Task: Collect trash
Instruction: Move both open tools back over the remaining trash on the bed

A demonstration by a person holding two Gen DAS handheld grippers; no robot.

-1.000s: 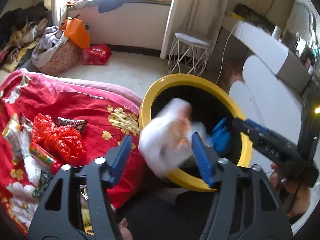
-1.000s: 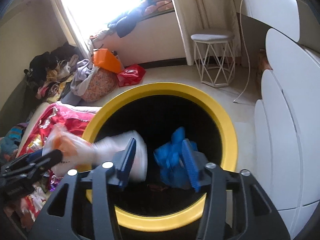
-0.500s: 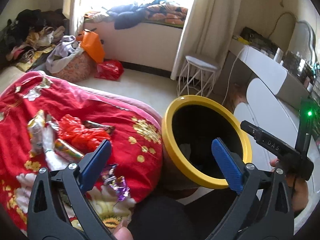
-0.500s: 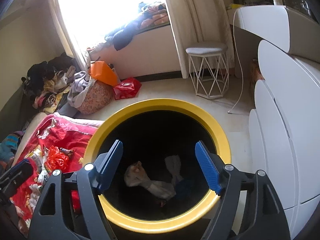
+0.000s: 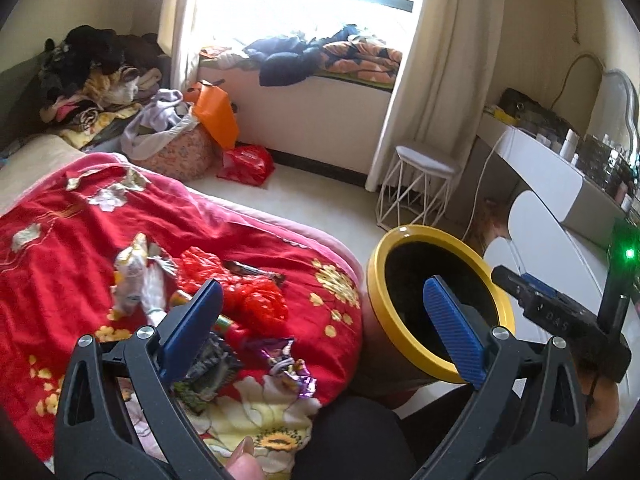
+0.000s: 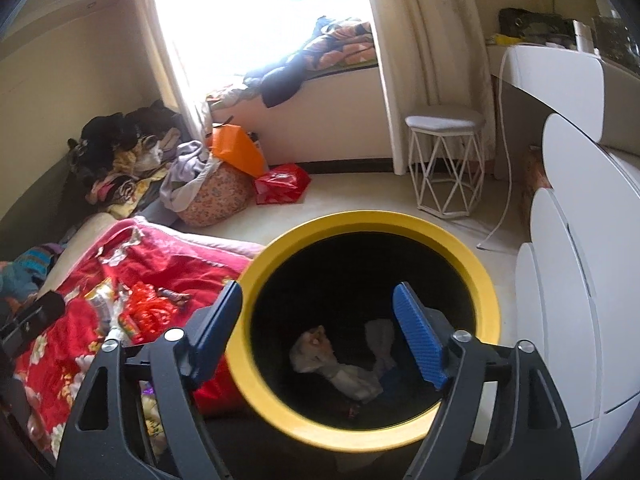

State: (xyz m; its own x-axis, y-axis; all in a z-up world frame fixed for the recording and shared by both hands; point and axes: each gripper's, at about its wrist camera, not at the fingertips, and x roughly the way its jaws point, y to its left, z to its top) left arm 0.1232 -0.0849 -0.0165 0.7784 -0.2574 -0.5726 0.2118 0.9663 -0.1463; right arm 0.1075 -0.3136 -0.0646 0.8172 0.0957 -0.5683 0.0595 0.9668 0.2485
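Left wrist view shows the left claw (image 5: 320, 328) spread wide and empty above the red bedspread (image 5: 72, 248); its jaws have just been opening. The right claw (image 6: 320, 332), also spread and just opening, holds nothing over the yellow-rimmed bin (image 6: 486, 280). Inside the bin lie crumpled white wrappers (image 6: 340, 368) and something blue. Dropping looks done; next, I judge, comes reaching left for the red plastic bag (image 5: 256, 300) and other wrappers on the bed.
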